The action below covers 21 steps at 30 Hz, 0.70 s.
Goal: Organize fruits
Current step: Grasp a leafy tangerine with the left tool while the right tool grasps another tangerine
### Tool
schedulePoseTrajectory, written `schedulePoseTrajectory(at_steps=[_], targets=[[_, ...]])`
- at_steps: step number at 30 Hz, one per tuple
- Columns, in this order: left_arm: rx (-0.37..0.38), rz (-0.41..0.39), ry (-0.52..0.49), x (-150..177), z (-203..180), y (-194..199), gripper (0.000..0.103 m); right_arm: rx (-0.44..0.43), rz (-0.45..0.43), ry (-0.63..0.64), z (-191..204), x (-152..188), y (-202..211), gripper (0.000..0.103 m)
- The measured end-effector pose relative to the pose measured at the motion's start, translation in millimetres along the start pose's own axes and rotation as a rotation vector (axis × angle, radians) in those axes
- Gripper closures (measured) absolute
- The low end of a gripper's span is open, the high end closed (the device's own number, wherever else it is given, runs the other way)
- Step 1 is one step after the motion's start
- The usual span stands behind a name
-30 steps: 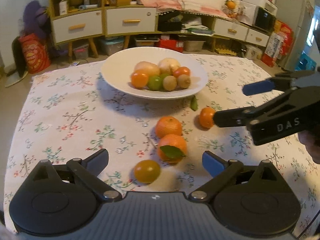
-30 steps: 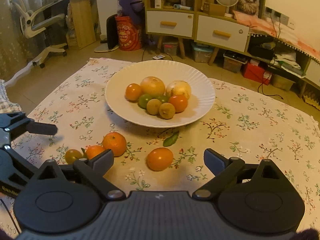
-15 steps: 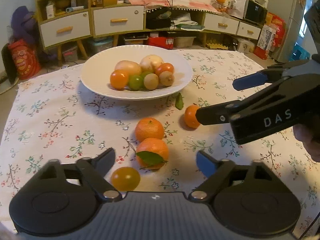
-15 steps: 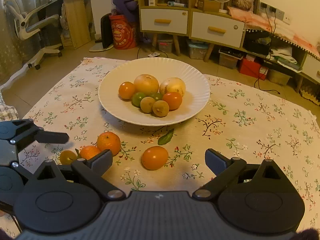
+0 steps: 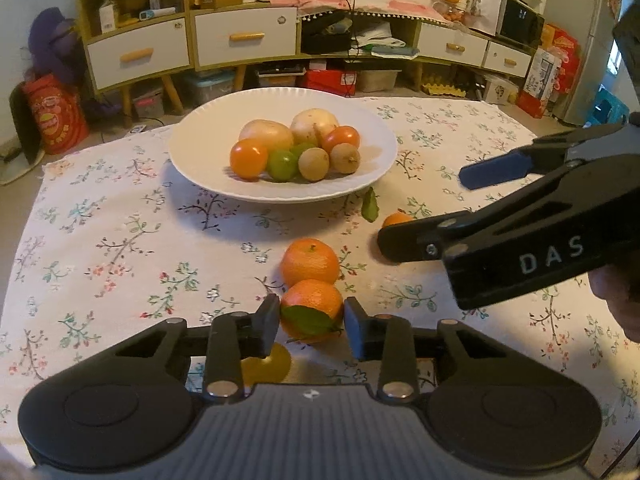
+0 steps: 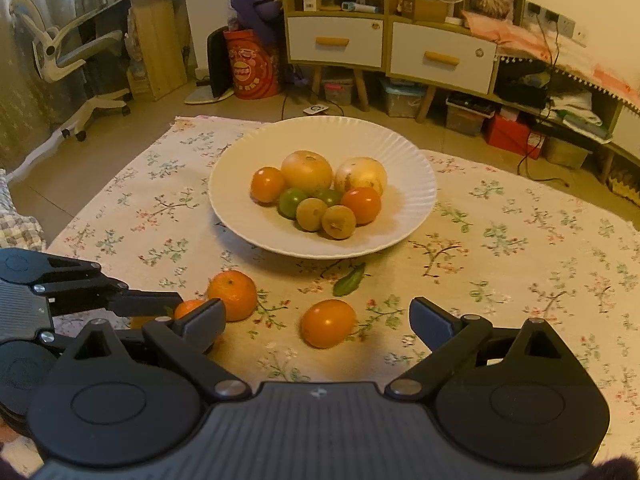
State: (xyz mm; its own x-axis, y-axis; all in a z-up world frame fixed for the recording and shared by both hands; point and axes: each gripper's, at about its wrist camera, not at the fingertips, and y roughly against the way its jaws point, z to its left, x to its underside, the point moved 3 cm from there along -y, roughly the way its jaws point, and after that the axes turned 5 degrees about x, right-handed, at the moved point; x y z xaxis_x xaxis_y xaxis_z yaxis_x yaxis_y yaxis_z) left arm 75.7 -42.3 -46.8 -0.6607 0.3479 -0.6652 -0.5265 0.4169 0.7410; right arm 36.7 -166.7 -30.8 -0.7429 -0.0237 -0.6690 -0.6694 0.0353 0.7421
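A white plate [image 5: 192, 136] holds several fruits at the middle of the floral tablecloth; it also shows in the right wrist view [image 6: 416, 184]. My left gripper [image 5: 311, 325] has closed its jaws around a tangerine with a green leaf [image 5: 312, 306] on the cloth. A second tangerine [image 5: 309, 261] lies just beyond it, and a yellow fruit [image 5: 266, 366] sits under the left finger. My right gripper [image 6: 318, 318] is open, with a smooth orange fruit [image 6: 328, 323] lying between its fingers on the cloth. That gripper shows from the side in the left wrist view [image 5: 440, 208].
A loose green leaf [image 6: 350, 280] lies in front of the plate. Cabinets with drawers [image 5: 244, 36] and floor clutter stand behind the table. An office chair [image 6: 68, 52] is at the far left. The tablecloth [image 5: 100, 240] drops off at the table edges.
My left gripper moved forward and its jaws closed in around the leafed tangerine. My right gripper edged forward toward the smooth orange fruit and stays open.
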Motion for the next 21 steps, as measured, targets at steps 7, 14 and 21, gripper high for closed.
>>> schedulePoseTrajectory(at_steps=[7, 14, 21], targets=[[-0.003, -0.024, 0.039, -1, 12, 13, 0.086, -0.101, 0.067, -0.073, 13, -8, -12, 0.032], [0.008, -0.033, 0.084, 2, 25, 23, 0.086, -0.132, 0.101, -0.098, 30, -13, -24, 0.042], [0.015, -0.040, 0.095, 4, 30, 30, 0.086, -0.111, 0.139, -0.122, 31, -12, -36, 0.047]])
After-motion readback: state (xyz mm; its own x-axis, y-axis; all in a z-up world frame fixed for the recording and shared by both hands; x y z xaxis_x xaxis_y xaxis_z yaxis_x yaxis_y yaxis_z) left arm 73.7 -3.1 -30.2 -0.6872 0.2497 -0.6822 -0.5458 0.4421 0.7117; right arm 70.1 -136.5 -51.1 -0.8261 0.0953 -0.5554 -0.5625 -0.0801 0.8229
